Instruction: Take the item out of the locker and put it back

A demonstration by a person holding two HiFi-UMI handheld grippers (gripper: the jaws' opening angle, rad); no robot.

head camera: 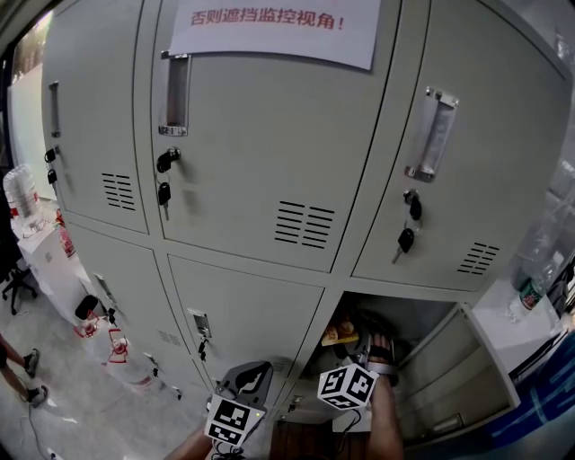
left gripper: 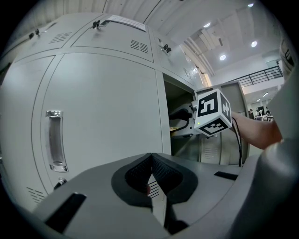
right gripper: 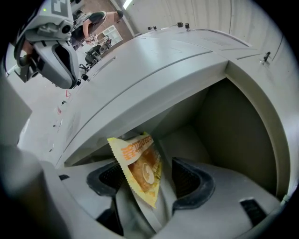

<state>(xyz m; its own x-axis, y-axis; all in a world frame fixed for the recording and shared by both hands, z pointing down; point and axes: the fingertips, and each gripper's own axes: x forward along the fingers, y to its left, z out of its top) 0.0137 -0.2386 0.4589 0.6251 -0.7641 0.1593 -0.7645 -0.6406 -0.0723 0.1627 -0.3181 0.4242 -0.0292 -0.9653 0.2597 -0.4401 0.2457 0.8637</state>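
A yellow-orange snack packet [right gripper: 140, 170] stands tilted inside the open lower locker compartment [right gripper: 233, 121]. It lies between the jaws of my right gripper [right gripper: 148, 179], which stand open: the right pad is clear of it and the left pad is close beside it. In the head view the packet [head camera: 334, 335] shows just inside the compartment [head camera: 404, 316], with the right gripper [head camera: 368, 349] reaching in. My left gripper [head camera: 254, 370] is shut and empty in front of the closed door to the left. Its own view shows the left gripper's [left gripper: 150, 175] pads pressed together.
The compartment's door [head camera: 458, 377] hangs open to the right. Keys [head camera: 163, 193] hang from the upper locker locks. A paper notice [head camera: 269, 22] is stuck on top. Water bottles stand at the far left [head camera: 20, 199] and right [head camera: 535, 269].
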